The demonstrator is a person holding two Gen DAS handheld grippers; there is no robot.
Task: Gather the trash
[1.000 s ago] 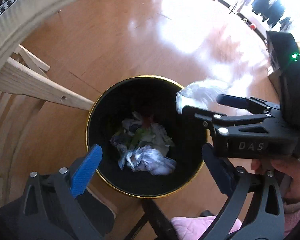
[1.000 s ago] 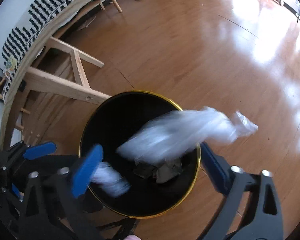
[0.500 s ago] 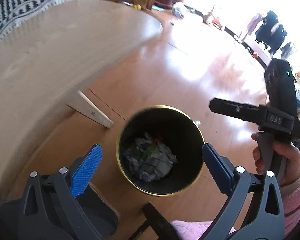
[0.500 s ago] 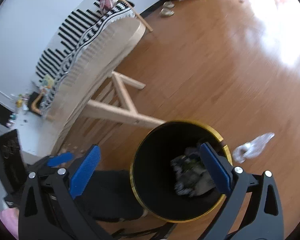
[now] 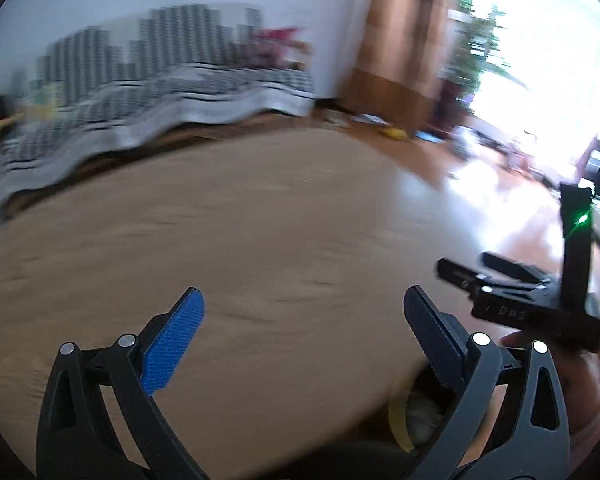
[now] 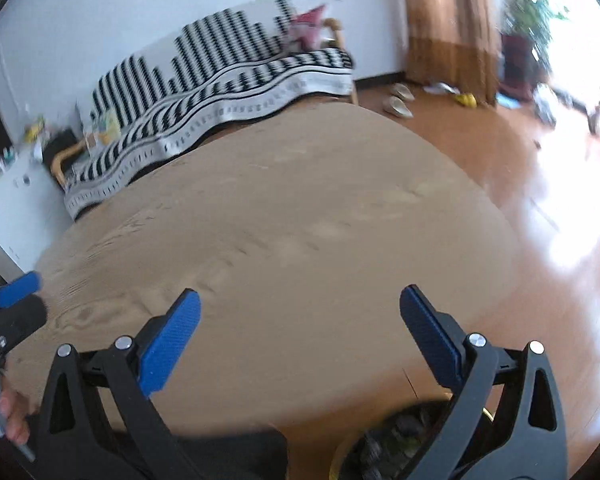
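Both tools have lifted away from the bin since a second ago and now face across the round wooden desk [image 6: 300, 240]. Left tool [image 5: 302, 320] spread wide, empty. Right tool [image 6: 300, 320] spread wide, empty. Bin [image 6: 380, 440], trash inside, sits below the desk's near edge, partly hidden. Striped sofa [image 6: 220, 80] beyond the desk.

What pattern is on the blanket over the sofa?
The blanket has black and white stripes and zigzag bands. It shows best in the right wrist view; the left wrist view is blurred.
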